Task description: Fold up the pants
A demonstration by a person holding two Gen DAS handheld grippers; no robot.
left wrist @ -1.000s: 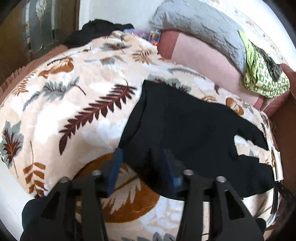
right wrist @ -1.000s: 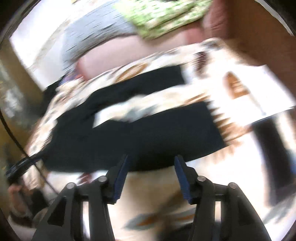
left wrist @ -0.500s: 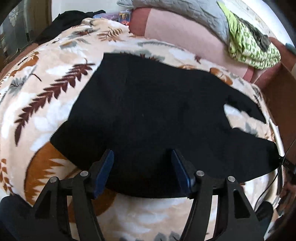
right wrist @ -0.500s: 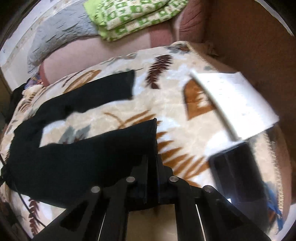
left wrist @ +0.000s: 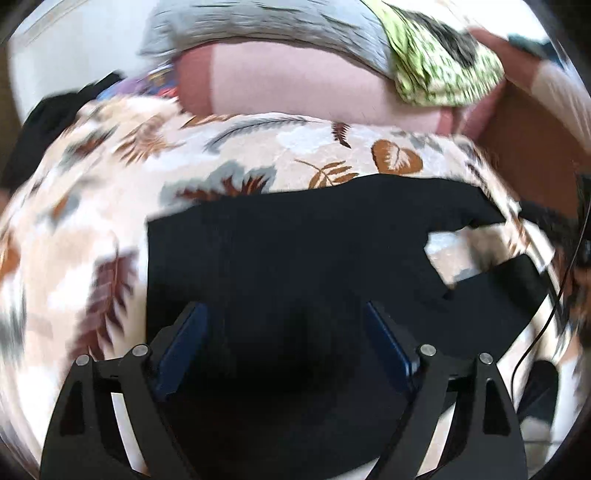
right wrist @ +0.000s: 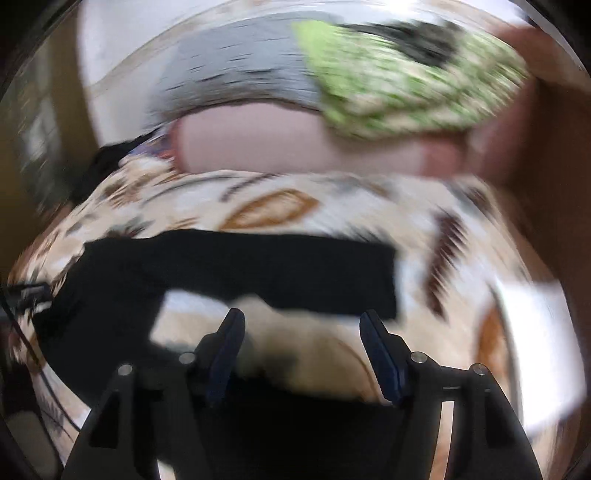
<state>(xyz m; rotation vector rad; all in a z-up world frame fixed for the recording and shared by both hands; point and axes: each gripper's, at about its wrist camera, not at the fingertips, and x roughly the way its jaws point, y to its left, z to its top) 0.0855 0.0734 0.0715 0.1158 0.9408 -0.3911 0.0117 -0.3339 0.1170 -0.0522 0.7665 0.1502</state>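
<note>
Black pants (left wrist: pixel 314 258) lie flat on a leaf-patterned blanket (left wrist: pixel 110 192), waist to the left and the two legs split towards the right. My left gripper (left wrist: pixel 290 328) hovers over the waist part; its jaws are opening wide, with black cloth under and between them but not pinched. In the blurred right wrist view the far leg (right wrist: pixel 258 266) runs across the middle and the near leg (right wrist: pixel 295 413) lies under the fingers. My right gripper (right wrist: pixel 303 343) has its jaws opening, with blanket and the near leg's edge between them and no cloth gripped.
A pink bolster (left wrist: pixel 295 85), a grey quilt (left wrist: pixel 258 22) and a green patterned cloth (left wrist: pixel 436 70) lie at the bed's far side. Brown wood (left wrist: pixel 528 147) borders the right. A white sheet (right wrist: pixel 532 325) lies on the blanket at right; a thin cable (left wrist: pixel 535 332) hangs nearby.
The right gripper, shut on the near leg's end half a second ago, has opened and let go, and its view has swung left. The left gripper has spread wider and shifted over the pants.
</note>
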